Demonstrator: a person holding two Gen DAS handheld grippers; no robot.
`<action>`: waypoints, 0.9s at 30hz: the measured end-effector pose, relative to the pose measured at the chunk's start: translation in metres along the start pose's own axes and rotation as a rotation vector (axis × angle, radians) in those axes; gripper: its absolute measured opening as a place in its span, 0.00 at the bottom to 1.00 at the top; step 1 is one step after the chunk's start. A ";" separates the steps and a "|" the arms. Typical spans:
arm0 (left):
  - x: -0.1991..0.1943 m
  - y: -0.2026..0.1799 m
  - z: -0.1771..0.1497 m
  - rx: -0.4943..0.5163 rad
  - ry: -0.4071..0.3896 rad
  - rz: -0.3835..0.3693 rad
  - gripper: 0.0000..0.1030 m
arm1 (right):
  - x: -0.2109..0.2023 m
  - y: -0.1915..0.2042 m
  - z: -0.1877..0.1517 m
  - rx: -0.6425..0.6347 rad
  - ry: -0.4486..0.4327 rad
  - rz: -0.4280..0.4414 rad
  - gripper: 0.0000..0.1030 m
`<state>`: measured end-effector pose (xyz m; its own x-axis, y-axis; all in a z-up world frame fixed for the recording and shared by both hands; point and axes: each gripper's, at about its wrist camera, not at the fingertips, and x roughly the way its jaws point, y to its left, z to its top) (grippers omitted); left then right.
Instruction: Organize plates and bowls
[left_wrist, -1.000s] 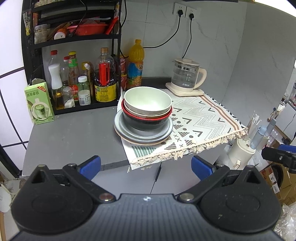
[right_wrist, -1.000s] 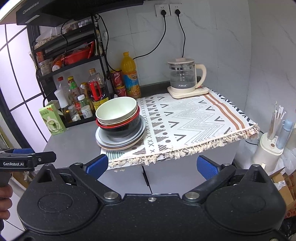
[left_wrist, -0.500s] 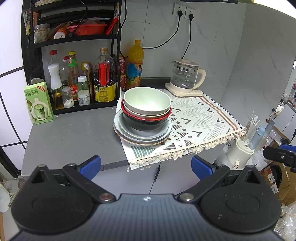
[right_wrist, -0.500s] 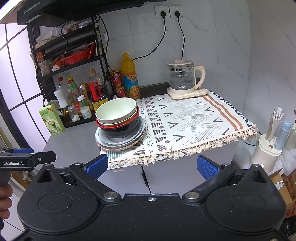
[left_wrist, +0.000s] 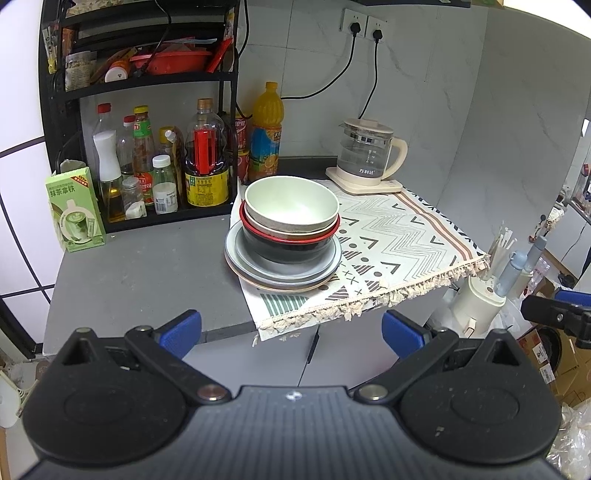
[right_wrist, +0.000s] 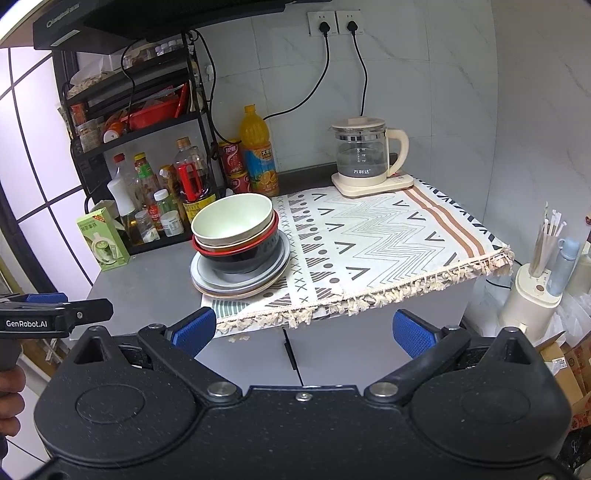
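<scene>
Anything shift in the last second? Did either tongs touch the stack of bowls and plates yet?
Almost nothing. Both views drifted only slightly. The left tongs and right tongs are open, empty, and short of the counter edge, so neither has touched anything. The stack stayed put: pale green bowl on top, red-rimmed black bowl under it, grey plates beneath, on the patterned cloth.

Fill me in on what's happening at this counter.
A person holds a gripper in each hand, facing a counter. Both the left gripper and right gripper are open and hold nothing, short of the counter edge. The stack of bowls on plates sits untouched at the patterned cloth's left end, pale green bowl on top.
</scene>
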<state>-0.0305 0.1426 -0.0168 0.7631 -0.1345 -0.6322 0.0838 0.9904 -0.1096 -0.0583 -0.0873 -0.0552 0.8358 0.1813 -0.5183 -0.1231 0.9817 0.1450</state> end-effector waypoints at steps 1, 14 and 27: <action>0.000 0.000 0.000 0.001 0.001 0.000 1.00 | 0.000 0.000 0.000 0.001 0.000 0.000 1.00; 0.000 0.003 0.000 0.019 -0.004 -0.016 1.00 | -0.007 0.000 -0.006 0.029 -0.011 -0.029 1.00; 0.000 0.006 0.000 0.029 0.006 -0.022 1.00 | -0.010 0.006 -0.007 0.032 -0.028 -0.032 1.00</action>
<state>-0.0301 0.1484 -0.0168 0.7572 -0.1564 -0.6342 0.1191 0.9877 -0.1014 -0.0710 -0.0831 -0.0549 0.8539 0.1473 -0.4991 -0.0787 0.9846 0.1560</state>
